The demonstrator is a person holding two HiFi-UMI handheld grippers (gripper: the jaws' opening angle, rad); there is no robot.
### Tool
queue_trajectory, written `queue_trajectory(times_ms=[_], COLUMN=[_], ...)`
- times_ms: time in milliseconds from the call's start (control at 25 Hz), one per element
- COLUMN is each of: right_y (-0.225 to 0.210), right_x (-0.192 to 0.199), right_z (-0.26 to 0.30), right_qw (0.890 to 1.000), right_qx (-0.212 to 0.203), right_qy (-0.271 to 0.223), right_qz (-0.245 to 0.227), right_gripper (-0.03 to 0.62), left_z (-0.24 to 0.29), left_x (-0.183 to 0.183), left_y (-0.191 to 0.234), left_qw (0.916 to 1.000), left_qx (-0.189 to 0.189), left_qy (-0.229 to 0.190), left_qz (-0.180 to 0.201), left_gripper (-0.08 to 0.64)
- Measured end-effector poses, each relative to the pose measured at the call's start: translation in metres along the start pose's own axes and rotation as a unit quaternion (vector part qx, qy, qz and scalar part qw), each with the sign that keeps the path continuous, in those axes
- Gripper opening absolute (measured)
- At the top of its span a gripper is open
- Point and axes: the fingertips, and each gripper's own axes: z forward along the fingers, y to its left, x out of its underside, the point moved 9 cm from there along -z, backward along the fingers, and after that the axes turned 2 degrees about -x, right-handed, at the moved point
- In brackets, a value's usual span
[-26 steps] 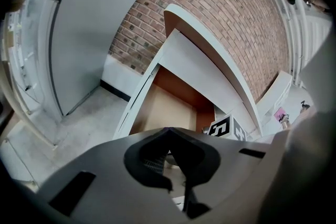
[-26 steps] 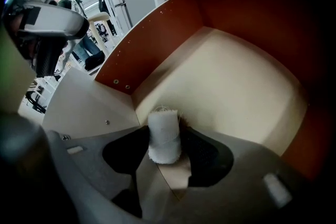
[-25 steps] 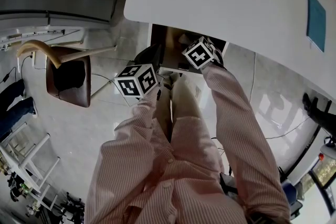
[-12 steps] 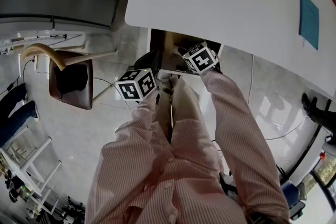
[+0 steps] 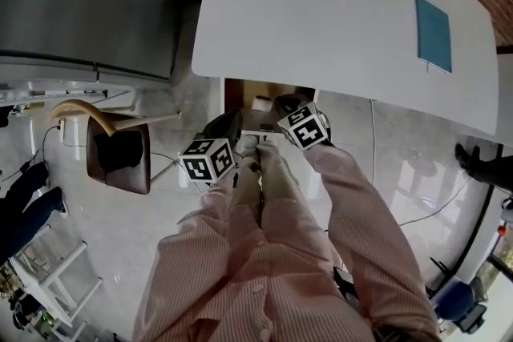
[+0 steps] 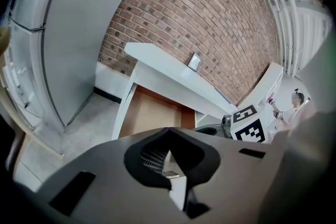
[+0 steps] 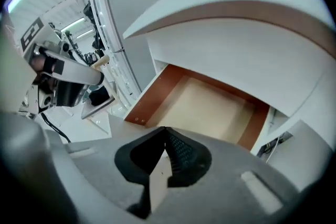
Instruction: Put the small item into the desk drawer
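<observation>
The white desk (image 5: 337, 12) has its wooden drawer (image 5: 240, 96) pulled open below the front edge. A small pale item (image 5: 261, 102) lies inside it in the head view. My right gripper (image 5: 287, 106) hovers at the drawer's front right, shut with nothing between its jaws. In the right gripper view the jaws (image 7: 165, 129) meet over the bare drawer bottom (image 7: 210, 107). My left gripper (image 5: 227, 126) is at the drawer's front left, jaws together and empty. The left gripper view shows its tips (image 6: 168, 129) closed before the drawer (image 6: 149, 113), with the right gripper's cube (image 6: 249, 124) beside it.
A brown chair (image 5: 120, 152) stands left of the desk, with a grey cabinet (image 5: 80, 4) behind it. A teal booklet (image 5: 434, 34) lies on the desk's right part. A brick wall (image 6: 210, 23) runs behind the desk. Cables and a dark shoe (image 5: 481, 164) are on the floor at right.
The head view has tilted up, showing more of the desk. Both grippers sit slightly further back from the drawer's mouth, the right one most.
</observation>
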Motion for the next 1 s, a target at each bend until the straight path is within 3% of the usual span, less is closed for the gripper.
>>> queue_trajectory(times_ms=[200, 360, 560, 1000], right_y=[0.016, 0.031, 0.042, 0.048], right_x=[-0.003, -0.008, -0.024, -0.057], right_z=[-0.033, -0.060, -0.092, -0.155], right_qw=[0.999, 0.995, 0.991, 0.970], right_qx=[0.022, 0.019, 0.015, 0.028], right_qy=[-0.034, -0.072, -0.114, -0.220], right_qz=[0.021, 0.060, 0.067, 0.101], right_gripper=[0.006, 0.006, 0.006, 0.005], left_z=[-0.021, -0.036, -0.051, -0.090], left_x=[-0.005, -0.009, -0.030, -0.079], left_y=[-0.022, -0.036, -0.043, -0.068], left_qw=[0.9991, 0.9977, 0.9947, 0.9806], left_qx=[0.018, 0.037, 0.053, 0.091], left_qy=[0.002, -0.006, -0.016, -0.093], left_qz=[0.039, 0.057, 0.086, 0.147], left_gripper=[0.000, 0.000, 0.000, 0.000])
